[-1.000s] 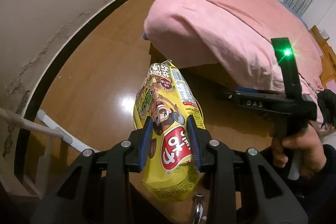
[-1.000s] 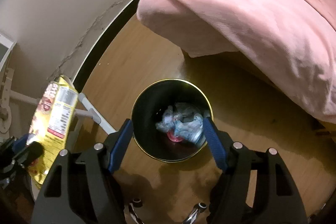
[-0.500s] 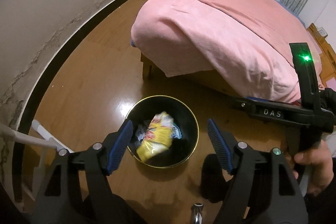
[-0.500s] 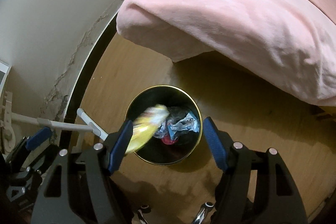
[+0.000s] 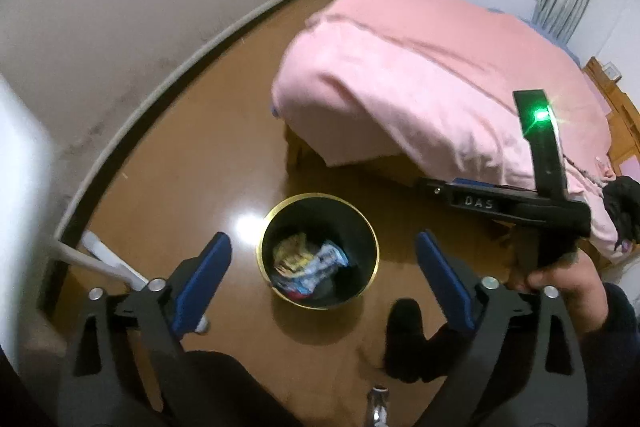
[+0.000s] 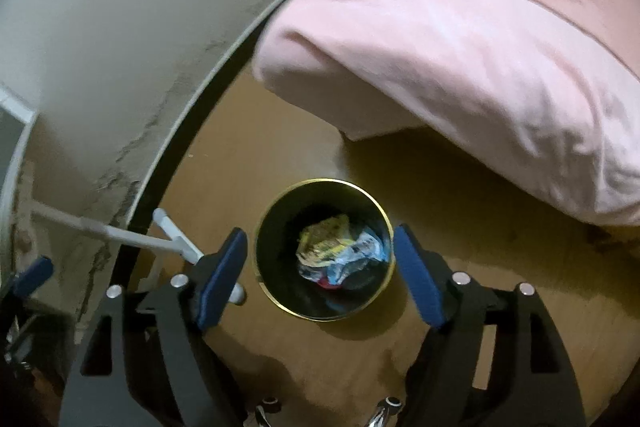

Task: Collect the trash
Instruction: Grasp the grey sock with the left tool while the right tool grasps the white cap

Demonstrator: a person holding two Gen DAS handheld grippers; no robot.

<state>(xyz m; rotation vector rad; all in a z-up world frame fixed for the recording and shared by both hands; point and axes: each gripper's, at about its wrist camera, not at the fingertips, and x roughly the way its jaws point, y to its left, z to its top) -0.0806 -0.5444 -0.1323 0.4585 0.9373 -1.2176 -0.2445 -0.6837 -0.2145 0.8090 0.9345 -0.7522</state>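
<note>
A round black bin with a gold rim (image 5: 264, 227) (image 6: 384, 215) stands on the wooden floor. The yellow snack bag (image 5: 290, 255) (image 6: 324, 243) lies inside it on top of crumpled blue and white wrappers (image 5: 322, 263) (image 6: 360, 251). My left gripper (image 5: 320, 285) is open and empty, held above the bin. My right gripper (image 6: 320, 275) is open and empty, also above the bin. The right gripper's body (image 5: 520, 203) shows in the left wrist view, held in a hand at the right.
A bed under a pink blanket (image 5: 420, 87) (image 6: 480, 47) stands just beyond the bin. A wall with a dark baseboard (image 5: 120, 147) (image 6: 180, 147) runs along the left. A white metal frame (image 5: 104, 263) (image 6: 160, 239) stands by the wall.
My left gripper opened and let go of the yellow snack bag, which fell into the bin. Both grippers have since lifted and tilted, the view widening.
</note>
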